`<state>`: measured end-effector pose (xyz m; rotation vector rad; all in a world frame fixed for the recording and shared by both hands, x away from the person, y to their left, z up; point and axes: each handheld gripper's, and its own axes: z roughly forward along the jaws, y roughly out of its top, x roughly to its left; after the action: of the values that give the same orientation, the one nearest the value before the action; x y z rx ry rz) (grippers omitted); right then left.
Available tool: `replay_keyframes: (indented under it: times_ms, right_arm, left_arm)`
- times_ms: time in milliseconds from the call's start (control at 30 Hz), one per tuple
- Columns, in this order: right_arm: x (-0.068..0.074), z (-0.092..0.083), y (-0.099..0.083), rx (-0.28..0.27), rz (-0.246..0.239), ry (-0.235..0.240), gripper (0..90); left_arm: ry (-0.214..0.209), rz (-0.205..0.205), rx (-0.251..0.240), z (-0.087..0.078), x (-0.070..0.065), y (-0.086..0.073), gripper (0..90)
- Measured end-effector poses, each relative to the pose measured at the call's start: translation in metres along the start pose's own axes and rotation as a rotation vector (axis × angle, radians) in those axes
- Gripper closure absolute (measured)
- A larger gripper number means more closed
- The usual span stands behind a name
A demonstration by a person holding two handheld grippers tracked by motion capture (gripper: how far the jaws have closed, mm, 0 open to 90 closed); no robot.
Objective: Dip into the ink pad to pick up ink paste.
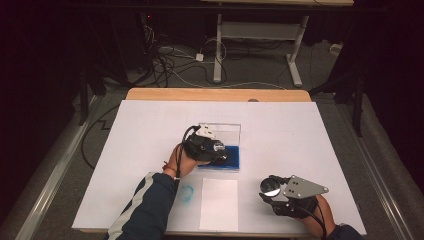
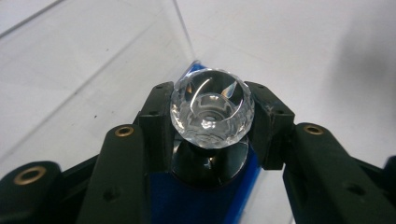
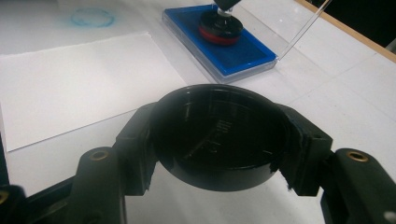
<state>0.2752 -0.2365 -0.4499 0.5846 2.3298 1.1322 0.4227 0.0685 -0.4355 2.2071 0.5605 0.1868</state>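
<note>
The left gripper has its jaws clamped on the clear faceted knob of a stamp, one jaw on each side of it. The stamp stands upright on the blue ink pad, its round base pressed onto the pad's surface, red showing around the base's edge in the right gripper view. The pad lies in an open clear case whose lid stands up behind it, near the middle of the white table cover.

The right gripper sits nearer the person, off to the right, and its jaws are closed on a round black cap, hollow side showing, held just above the table. In the high view the cap shows as a pale disc at the gripper's front.

Between the two hands lies a blank sheet of paper, flat on the cover, just in front of the ink pad. Left of the sheet is a faint blue ring mark on the cover itself.
</note>
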Motion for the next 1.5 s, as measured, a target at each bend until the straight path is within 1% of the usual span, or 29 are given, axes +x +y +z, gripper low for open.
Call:
replay_keyframes:
  times_ms: [33, 67, 100, 167, 233, 300, 333, 367, 433, 600, 700, 800, 833, 900, 967, 1133, 1167, 1200, 1233, 1267, 1300, 1333, 1400, 1500]
  right_arm:
    - [0.0, 0.0, 0.0, -0.001, 0.0, 0.0, 38.7]
    - [0.0, 0.0, 0.0, -0.001, 0.0, -0.001, 38.7]
    - [-0.001, 0.0, 0.0, -0.001, 0.002, -0.003, 38.7]
    - [-0.001, -0.001, 0.0, -0.003, 0.004, -0.003, 38.7]
    - [0.0, -0.001, 0.0, -0.005, 0.001, -0.003, 38.7]
    - [0.0, -0.002, 0.0, -0.006, 0.001, -0.004, 38.7]
    - [-0.001, -0.002, 0.0, -0.008, 0.0, -0.004, 38.7]
    - [-0.001, -0.002, 0.0, -0.008, 0.0, -0.004, 38.7]
    - [0.0, -0.002, 0.0, -0.006, 0.002, -0.004, 38.7]
    - [-0.001, -0.002, 0.0, -0.006, 0.002, -0.005, 38.7]
    - [-0.001, -0.002, 0.0, -0.004, 0.001, -0.004, 38.7]
    - [-0.001, -0.001, 0.0, -0.003, 0.003, -0.005, 38.7]
    - [0.0, -0.002, 0.0, -0.002, 0.001, -0.005, 38.7]
    - [0.0, -0.002, 0.0, -0.001, 0.0, -0.003, 38.7]
    - [0.0, -0.002, -0.001, 0.001, -0.001, -0.003, 38.7]
    - [0.0, -0.001, -0.001, 0.006, -0.002, -0.002, 38.7]
    - [0.0, -0.001, -0.001, 0.007, 0.0, -0.002, 38.7]
    - [0.0, -0.001, -0.001, 0.007, -0.002, -0.001, 38.6]
    - [0.0, -0.001, -0.001, 0.008, -0.001, -0.002, 38.7]
    - [0.0, -0.001, -0.001, 0.007, -0.003, -0.002, 38.7]
    - [0.0, -0.001, -0.001, 0.007, -0.003, -0.001, 38.7]
    - [0.0, -0.001, -0.002, 0.008, -0.003, -0.003, 38.7]
    - [0.0, -0.001, -0.002, 0.009, 0.0, -0.001, 38.7]
    - [0.001, 0.0, -0.001, 0.013, -0.004, 0.003, 38.6]
  left_arm:
    - [-0.001, 0.013, -0.005, -0.004, -0.002, 0.005, 54.3]
    - [0.011, 0.03, -0.007, -0.008, -0.005, 0.01, 54.2]
    - [0.011, 0.046, -0.013, -0.012, -0.007, 0.017, 54.3]
    - [0.022, 0.075, -0.021, -0.021, -0.011, 0.029, 54.2]
    - [0.025, 0.085, -0.035, -0.029, -0.013, 0.038, 54.2]
    - [0.04, 0.108, -0.029, -0.035, -0.015, 0.045, 54.2]
    - [0.045, 0.111, -0.03, -0.037, -0.014, 0.047, 54.2]
    - [0.042, 0.106, -0.034, -0.039, -0.014, 0.048, 54.2]
    - [0.054, 0.11, -0.037, -0.042, -0.013, 0.048, 54.2]
    - [0.048, 0.094, -0.043, -0.046, -0.008, 0.047, 54.2]
    - [0.034, 0.093, -0.037, -0.046, -0.008, 0.045, 54.1]
    - [0.039, 0.101, -0.024, -0.041, -0.009, 0.041, 54.1]
    - [0.03, 0.094, -0.021, -0.038, -0.009, 0.038, 54.1]
    - [0.04, 0.094, -0.005, -0.032, -0.008, 0.031, 54.1]
    - [0.034, 0.087, 0.005, -0.025, -0.006, 0.024, 54.1]
    - [0.052, 0.077, 0.031, -0.012, -0.003, 0.005, 54.1]
    - [0.044, 0.07, 0.032, -0.012, -0.001, 0.002, 54.1]
    - [0.051, 0.063, 0.032, -0.011, 0.0, -0.001, 54.1]
    - [0.054, 0.066, 0.04, -0.011, 0.001, -0.003, 54.1]
    - [0.047, 0.058, 0.038, -0.011, 0.002, -0.005, 54.1]
    - [0.054, 0.056, 0.042, -0.011, 0.003, -0.007, 54.1]
    - [0.069, 0.061, 0.049, -0.01, 0.003, -0.009, 54.1]
    - [0.055, 0.05, 0.045, -0.01, 0.005, -0.012, 54.1]
    - [0.058, 0.048, 0.031, -0.01, 0.006, -0.015, 54.1]
